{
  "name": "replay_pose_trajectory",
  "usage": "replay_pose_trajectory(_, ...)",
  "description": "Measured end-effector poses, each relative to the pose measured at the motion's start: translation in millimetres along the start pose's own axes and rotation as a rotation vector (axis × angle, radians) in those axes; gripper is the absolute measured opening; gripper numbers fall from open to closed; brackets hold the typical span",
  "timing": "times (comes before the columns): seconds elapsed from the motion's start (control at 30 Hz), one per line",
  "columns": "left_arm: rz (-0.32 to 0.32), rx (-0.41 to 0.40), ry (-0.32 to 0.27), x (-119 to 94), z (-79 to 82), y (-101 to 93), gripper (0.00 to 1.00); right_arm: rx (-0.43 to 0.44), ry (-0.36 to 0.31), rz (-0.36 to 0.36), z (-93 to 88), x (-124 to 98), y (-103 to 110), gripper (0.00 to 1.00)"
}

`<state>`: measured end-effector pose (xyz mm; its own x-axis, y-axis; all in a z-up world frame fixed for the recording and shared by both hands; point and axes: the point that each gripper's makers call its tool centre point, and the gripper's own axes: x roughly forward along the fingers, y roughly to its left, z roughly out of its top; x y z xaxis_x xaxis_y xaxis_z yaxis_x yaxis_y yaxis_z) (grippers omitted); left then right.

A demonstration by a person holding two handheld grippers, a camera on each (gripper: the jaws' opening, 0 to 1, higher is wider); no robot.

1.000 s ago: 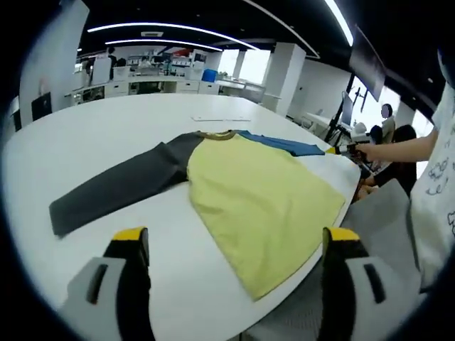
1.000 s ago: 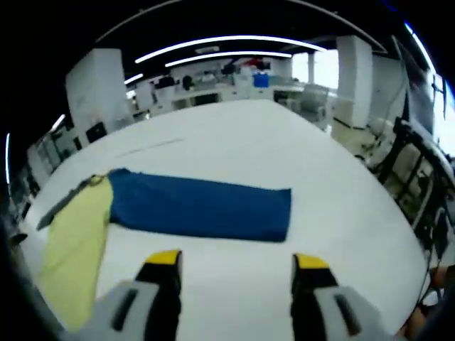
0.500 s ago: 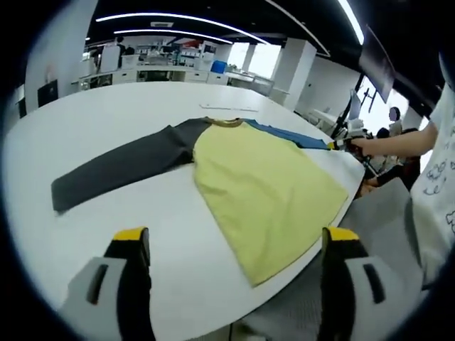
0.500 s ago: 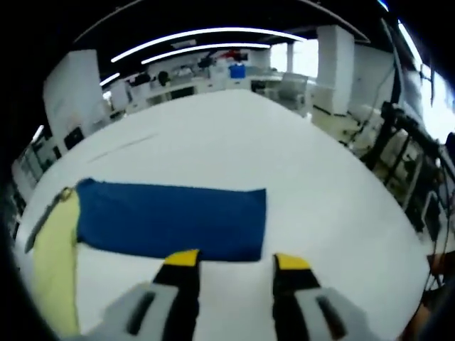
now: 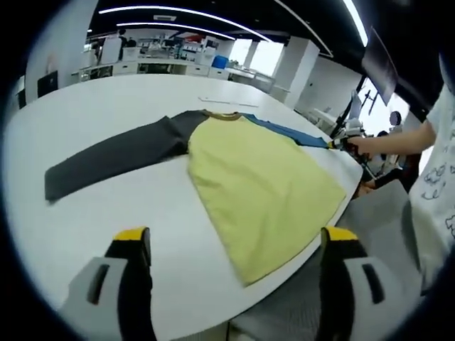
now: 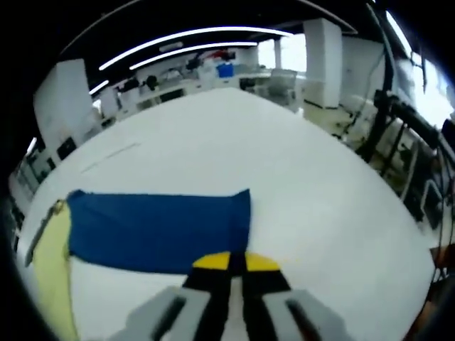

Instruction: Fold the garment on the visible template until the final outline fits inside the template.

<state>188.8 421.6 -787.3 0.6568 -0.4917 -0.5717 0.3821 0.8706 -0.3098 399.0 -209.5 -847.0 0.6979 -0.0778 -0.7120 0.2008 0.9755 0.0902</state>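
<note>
— On the white bench (image 5: 106, 220), where does the garment (image 5: 263, 185) lie?
— Flat, its yellow body reaching the bench's near edge. The dark grey sleeve (image 5: 114, 156) stretches away from the body on one side, and the blue sleeve (image 6: 156, 227) on the other.

— And the left tongs (image 5: 231, 245)?
— Spread wide, with nothing between the yellow-tipped jaws. They hang short of the garment's hem, above bare bench and the edge.

— The right tongs (image 6: 237, 261)?
— Jaws drawn together, tips meeting at the blue sleeve's cuff corner. Whether cloth is pinched between them, I cannot tell. In the left gripper view the same tongs (image 5: 340, 144) sit at the blue sleeve's far end, a person's hand (image 5: 362, 145) behind them.

— Anything beyond the garment?
— A thin line (image 6: 110, 158) marked on the bench past the blue sleeve, and office desks further back.
</note>
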Motion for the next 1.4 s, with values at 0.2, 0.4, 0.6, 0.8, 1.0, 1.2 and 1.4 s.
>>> replay_pose_trajectory(0.2, 0.004, -0.016, 0.008, 0.9, -5.8, -1.0, 0.96, -0.022, 0.000, -0.012, 4.9, 0.7, -3.7, 0.00)
replay_pose_trajectory(0.4, 0.000, -0.026, 0.001, 3.3, -6.6, -1.6, 0.96, -0.047, 0.003, -0.025, 9.4, 4.2, -5.6, 0.00)
replay_pose_trajectory(0.6, -0.008, -0.010, -0.010, 2.5, 0.7, -0.5, 0.95, -0.044, -0.007, 0.014, 17.0, -2.1, 5.4, 0.00)
replay_pose_trajectory(0.8, -0.001, 0.031, -0.007, 2.8, 4.5, 6.3, 0.95, -0.077, -0.061, 0.141, 34.5, -18.5, 50.0, 0.00)
replay_pose_trajectory(1.0, 0.009, 0.077, 0.018, 3.7, 2.5, 8.3, 0.95, -0.098, -0.103, 0.255, 57.9, -29.7, 87.9, 0.00)
replay_pose_trajectory(1.2, 0.002, 0.123, 0.039, 3.8, -0.2, -1.4, 0.94, -0.068, -0.133, 0.414, 72.7, -46.9, 158.0, 0.00)
replay_pose_trajectory(1.4, 0.001, 0.119, 0.026, 1.4, -3.5, 7.9, 0.94, -0.094, -0.133, 0.565, 71.0, -65.9, 236.4, 0.00)
